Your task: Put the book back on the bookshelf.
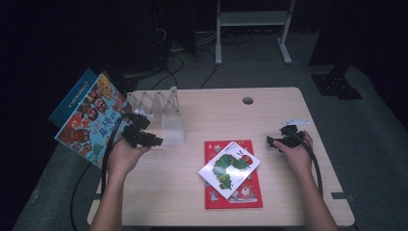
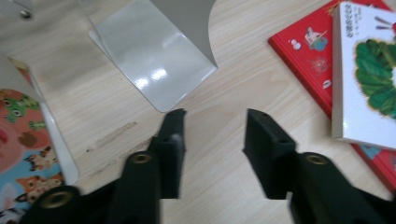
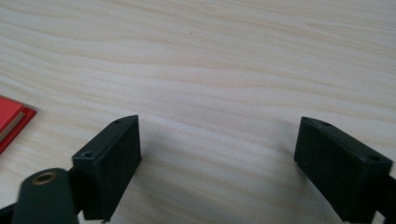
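Note:
A red book (image 1: 240,195) lies flat on the table near the front, and a white book with a green caterpillar (image 1: 229,168) rests askew on top of it. My left gripper (image 1: 155,141) hovers low over the wood to their left, open, with nothing between its jaws. In the left gripper view, the left gripper (image 2: 215,116) points at bare wood, with the red book (image 2: 317,70) and the white book (image 2: 369,74) at the right. Right of the books, my right gripper (image 1: 271,142) is wide open and empty. In its own view the right gripper (image 3: 219,123) is over bare wood, with the red book's corner (image 3: 9,121) at the left.
A clear folding book rack (image 1: 159,108) with a shiny base plate (image 2: 154,60) stands at the table's back left. Colourful picture books (image 1: 89,118) lean against its left end, over the table edge. A cable hole (image 1: 248,100) sits near the far edge. A white frame (image 1: 252,29) stands beyond the table.

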`<state>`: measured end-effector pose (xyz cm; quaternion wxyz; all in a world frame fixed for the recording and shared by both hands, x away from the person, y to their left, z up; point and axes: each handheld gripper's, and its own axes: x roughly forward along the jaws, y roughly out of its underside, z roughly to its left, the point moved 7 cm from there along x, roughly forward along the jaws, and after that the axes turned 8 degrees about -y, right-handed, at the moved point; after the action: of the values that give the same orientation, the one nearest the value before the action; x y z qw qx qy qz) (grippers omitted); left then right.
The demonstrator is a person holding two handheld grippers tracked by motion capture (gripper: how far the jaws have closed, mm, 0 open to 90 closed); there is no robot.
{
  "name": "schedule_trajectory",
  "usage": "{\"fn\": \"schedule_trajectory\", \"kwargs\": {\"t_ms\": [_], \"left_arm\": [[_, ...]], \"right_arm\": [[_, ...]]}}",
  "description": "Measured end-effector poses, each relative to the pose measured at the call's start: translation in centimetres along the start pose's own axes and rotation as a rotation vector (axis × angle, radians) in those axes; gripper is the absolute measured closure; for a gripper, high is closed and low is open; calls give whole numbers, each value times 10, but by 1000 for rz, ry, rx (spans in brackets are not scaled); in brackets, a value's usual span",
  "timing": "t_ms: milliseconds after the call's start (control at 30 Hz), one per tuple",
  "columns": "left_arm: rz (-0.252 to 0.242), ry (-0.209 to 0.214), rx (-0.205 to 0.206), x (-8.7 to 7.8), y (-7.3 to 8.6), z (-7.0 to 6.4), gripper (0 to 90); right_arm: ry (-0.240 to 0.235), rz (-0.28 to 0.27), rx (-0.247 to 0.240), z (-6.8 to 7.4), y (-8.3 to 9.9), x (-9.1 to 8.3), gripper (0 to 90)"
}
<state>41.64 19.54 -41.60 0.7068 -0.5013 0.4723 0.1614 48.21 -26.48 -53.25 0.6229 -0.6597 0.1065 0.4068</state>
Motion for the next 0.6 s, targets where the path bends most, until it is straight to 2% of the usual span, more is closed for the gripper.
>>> {"fn": "schedule_trajectory", "kwargs": {"t_ms": [167,367,500,600], "left_arm": [[9,5,29,19,15,-6,407],[9,18,43,39,34,-14,264],[-6,35,53,49,46,-19,208],[-6,22,75,57,55,-21,134]], "right_arm": [[1,0,0,0,0,0,133],[6,-2,6,1,1,-1,140],[7,-3,5,1,1,-1,141],[6,-2,8,2,1,-1,139]]}}
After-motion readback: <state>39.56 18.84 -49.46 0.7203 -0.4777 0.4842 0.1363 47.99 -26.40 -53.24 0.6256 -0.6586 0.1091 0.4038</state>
